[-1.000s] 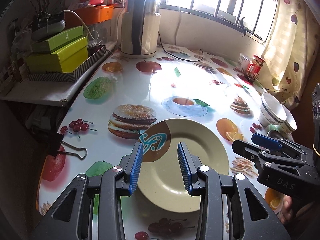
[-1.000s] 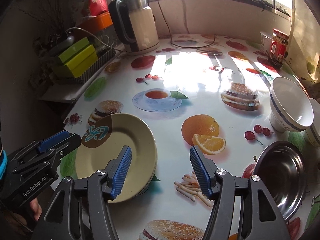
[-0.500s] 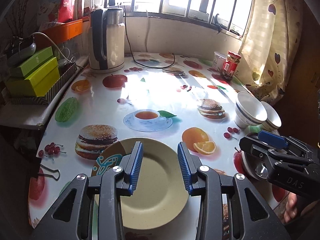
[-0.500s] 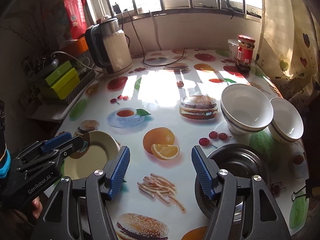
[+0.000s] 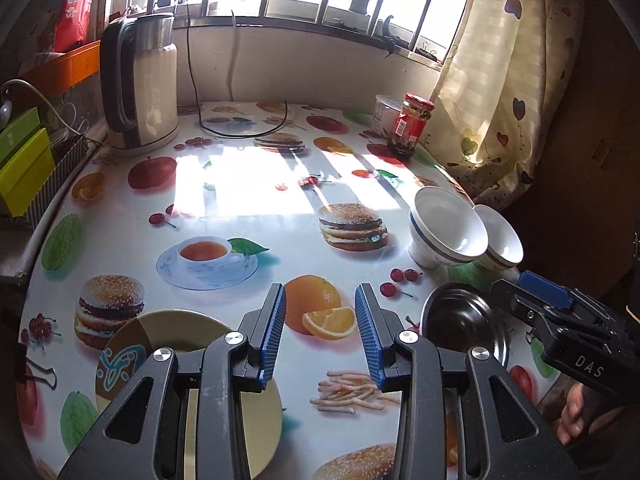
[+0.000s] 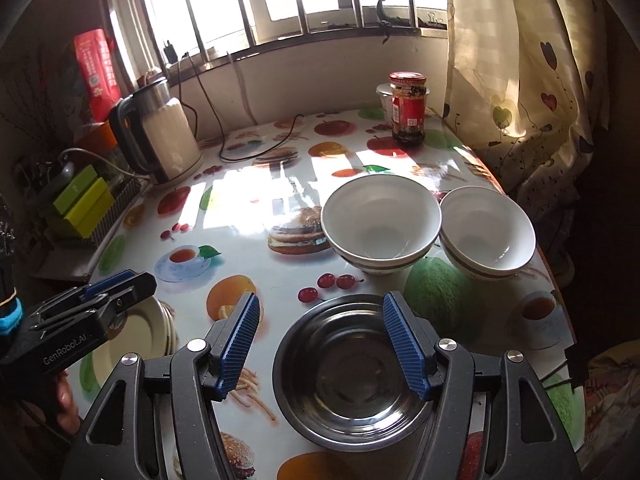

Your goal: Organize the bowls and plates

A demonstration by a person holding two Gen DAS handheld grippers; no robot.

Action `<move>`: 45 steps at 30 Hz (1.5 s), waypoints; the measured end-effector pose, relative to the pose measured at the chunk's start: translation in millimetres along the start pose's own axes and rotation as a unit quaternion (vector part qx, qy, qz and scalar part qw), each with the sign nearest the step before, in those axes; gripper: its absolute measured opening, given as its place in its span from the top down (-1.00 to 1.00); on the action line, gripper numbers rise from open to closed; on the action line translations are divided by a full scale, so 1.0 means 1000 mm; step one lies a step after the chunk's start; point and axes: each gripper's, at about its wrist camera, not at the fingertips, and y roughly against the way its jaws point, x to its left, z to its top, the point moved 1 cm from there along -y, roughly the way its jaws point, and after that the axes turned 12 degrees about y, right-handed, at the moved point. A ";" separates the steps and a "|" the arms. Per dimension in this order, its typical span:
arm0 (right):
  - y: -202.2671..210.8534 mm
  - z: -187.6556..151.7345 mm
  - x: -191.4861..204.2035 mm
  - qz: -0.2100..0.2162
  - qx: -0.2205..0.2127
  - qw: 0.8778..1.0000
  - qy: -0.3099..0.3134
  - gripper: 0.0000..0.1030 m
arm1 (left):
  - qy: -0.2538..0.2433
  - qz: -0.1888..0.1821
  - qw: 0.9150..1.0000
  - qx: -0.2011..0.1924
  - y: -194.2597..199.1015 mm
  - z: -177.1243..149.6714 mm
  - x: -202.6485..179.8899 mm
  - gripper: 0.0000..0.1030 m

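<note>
A cream plate with a brown and teal corner [image 5: 168, 332] lies at the table's near left, on a small stack of plates [image 6: 152, 330]. My left gripper [image 5: 320, 336] is open and empty, just right of the plate above a printed orange. A steel bowl [image 6: 352, 364] sits at the near right; it also shows in the left wrist view [image 5: 460, 324]. My right gripper [image 6: 322, 346] is open and empty, its blue pads [image 6: 404, 344] on either side of the steel bowl's rim. Two white bowls with a dark band [image 6: 378, 226] [image 6: 486, 234] stand side by side behind it.
The table wears a fruit-and-burger print cloth [image 5: 248, 184]. An electric kettle [image 5: 138, 84] with a black cord stands at the back left. A red-lidded jar [image 6: 408, 108] and a white tub stand at the back right. Green boxes in a tray [image 6: 86, 208] sit left. A curtain [image 6: 520, 60] hangs right.
My left gripper has moved right off the plate, which stays on the table. My right gripper has swung right from the plate side to over the steel bowl.
</note>
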 end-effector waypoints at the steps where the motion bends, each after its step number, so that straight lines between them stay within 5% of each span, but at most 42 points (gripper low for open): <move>1: 0.001 -0.001 -0.005 -0.002 -0.001 1.000 -0.004 -0.27 | -0.003 0.001 1.000 0.000 -0.003 0.001 -0.003 0.28; 17: 0.007 -0.001 -0.085 -0.046 -0.010 0.997 -0.057 -0.27 | -0.016 -0.015 0.999 0.043 -0.048 0.018 -0.051 0.28; 27: -0.021 0.014 -0.105 -0.025 -0.004 0.997 -0.078 -0.25 | -0.029 -0.027 0.997 0.067 -0.083 0.038 -0.077 0.28; 45: -0.068 0.035 -0.112 -0.015 0.017 0.997 -0.068 0.37 | -0.023 -0.047 0.993 0.108 -0.134 0.050 -0.094 0.28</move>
